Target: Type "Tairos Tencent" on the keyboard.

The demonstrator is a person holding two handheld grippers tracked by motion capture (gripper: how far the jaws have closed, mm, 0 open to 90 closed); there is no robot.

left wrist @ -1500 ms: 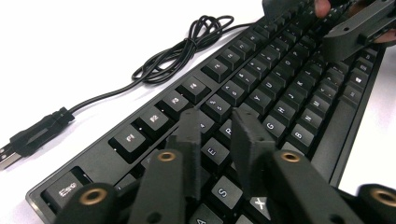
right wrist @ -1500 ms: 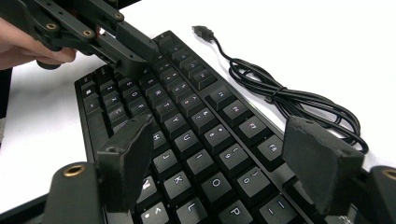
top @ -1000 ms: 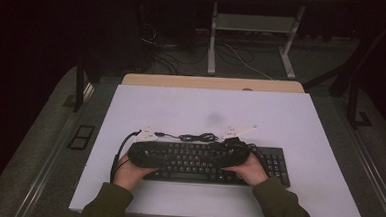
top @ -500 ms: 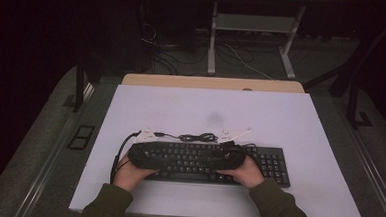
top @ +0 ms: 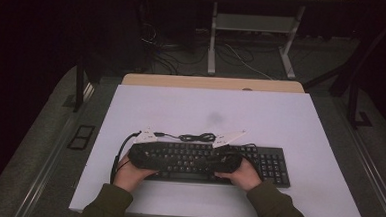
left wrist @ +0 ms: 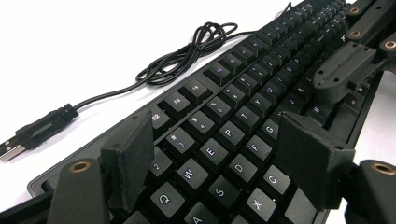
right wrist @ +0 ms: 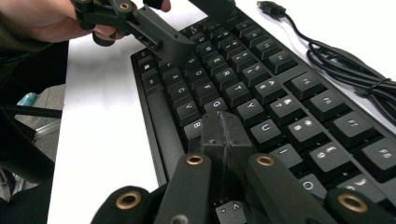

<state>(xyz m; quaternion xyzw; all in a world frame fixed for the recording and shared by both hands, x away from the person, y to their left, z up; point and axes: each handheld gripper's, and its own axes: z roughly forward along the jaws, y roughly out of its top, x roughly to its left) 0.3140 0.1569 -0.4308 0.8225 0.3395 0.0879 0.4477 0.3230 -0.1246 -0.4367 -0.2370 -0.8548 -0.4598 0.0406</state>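
A black keyboard [top: 268,162] lies along the near side of the white table [top: 211,109]. Its coiled black cable [top: 197,137] rests just beyond it and ends in a USB plug [left wrist: 32,133]. My left gripper [left wrist: 219,140] hovers open over the Q-W-E-R keys, its jaws wide apart with nothing between them. My right gripper [right wrist: 224,130] is shut, its pads pressed together, with its tip low over the keys around B and H. In the high view the left gripper [top: 151,156] and right gripper [top: 223,160] point toward each other over the keyboard's left half.
A person's hands and green sleeves [top: 271,202] come in from the near edge. The coiled cable [left wrist: 187,51] lies close behind the keyboard. A wooden strip [top: 212,83] borders the table's far edge. Dark floor with loose wires [top: 159,51] lies beyond it.
The right hand has shifted slightly left along the keyboard. The left hand has hardly moved.
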